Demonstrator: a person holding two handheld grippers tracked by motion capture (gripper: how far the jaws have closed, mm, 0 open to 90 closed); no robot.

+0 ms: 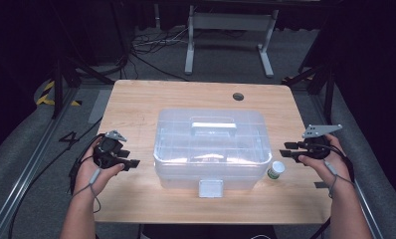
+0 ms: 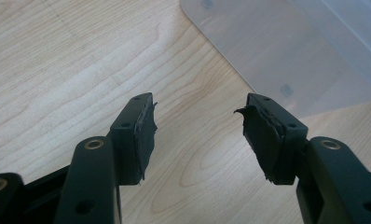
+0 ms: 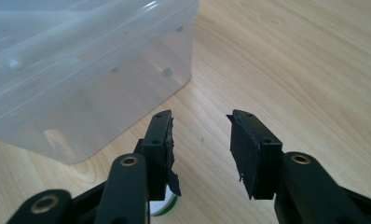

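Clear plastic box (image 1: 211, 149) mid-frame | left gripper (image 1: 129, 158) released, bare wood between | right gripper (image 1: 288, 149) released, beside small bottle (image 1: 275, 170) lower right

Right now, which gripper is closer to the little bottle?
The right gripper. The bottle stands just below its jaws, right of the box; the left gripper is across the box.

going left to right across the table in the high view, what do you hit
left gripper → clear plastic box with its lid on → small white bottle with a green label → right gripper
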